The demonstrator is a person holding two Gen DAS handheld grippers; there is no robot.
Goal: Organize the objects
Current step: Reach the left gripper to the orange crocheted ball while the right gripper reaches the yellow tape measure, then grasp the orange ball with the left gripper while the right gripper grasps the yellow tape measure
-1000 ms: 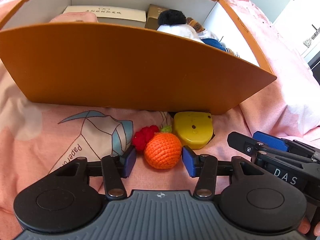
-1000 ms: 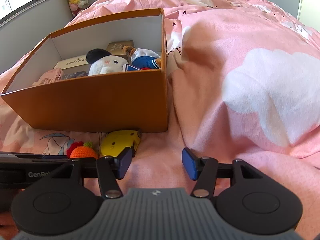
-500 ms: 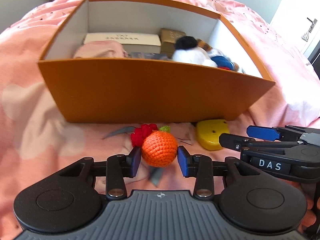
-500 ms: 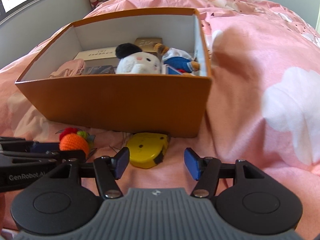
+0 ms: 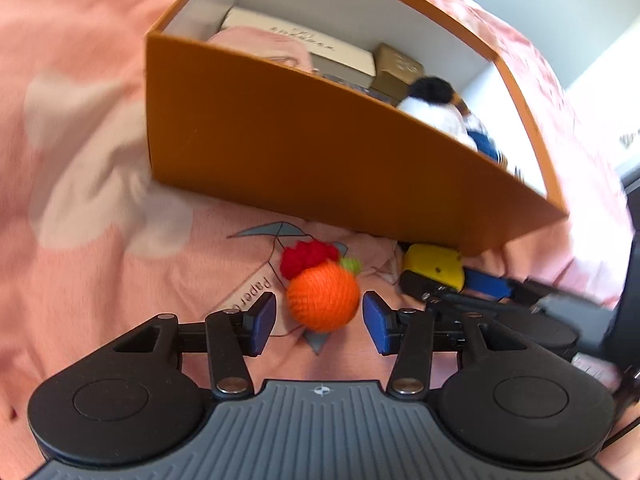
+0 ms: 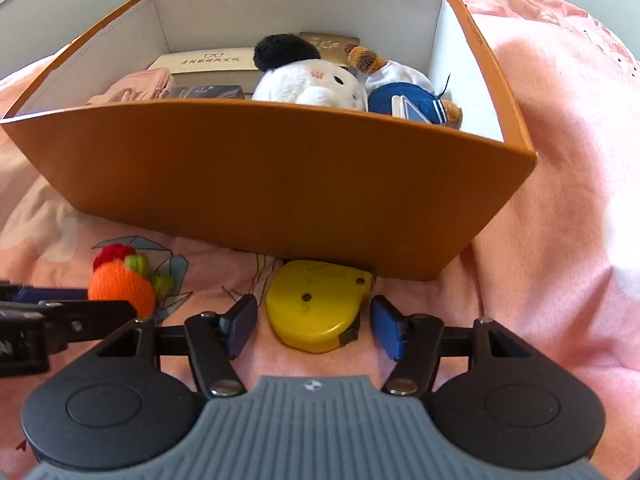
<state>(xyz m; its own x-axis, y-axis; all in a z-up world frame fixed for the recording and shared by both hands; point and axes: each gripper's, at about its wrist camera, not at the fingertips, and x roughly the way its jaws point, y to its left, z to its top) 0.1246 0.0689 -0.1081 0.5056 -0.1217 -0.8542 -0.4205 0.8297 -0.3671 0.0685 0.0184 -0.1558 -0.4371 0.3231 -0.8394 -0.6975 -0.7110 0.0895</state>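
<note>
An orange crocheted fruit (image 5: pixel 322 297) with a red tuft lies on the pink bedspread, in front of the orange box (image 5: pixel 304 148). My left gripper (image 5: pixel 319 318) is open, its pads on either side of the fruit with gaps showing. A yellow tape measure (image 6: pixel 318 305) lies against the box's front wall (image 6: pixel 256 184). My right gripper (image 6: pixel 314 326) is open and straddles the tape measure without touching it. The fruit also shows in the right wrist view (image 6: pixel 122 285), with the left gripper's fingers beside it.
The box holds a white plush with a black tuft (image 6: pixel 310 80), a blue-clothed plush (image 6: pixel 404 98), a pink cloth (image 6: pixel 134 88), a cream case (image 6: pixel 208 62) and small boxes. The rumpled pink bedspread (image 6: pixel 572 200) rises to the right.
My left gripper was shut on the fruit half a second ago; its jaws now stand wider. My right gripper moved forward to straddle the tape measure.
</note>
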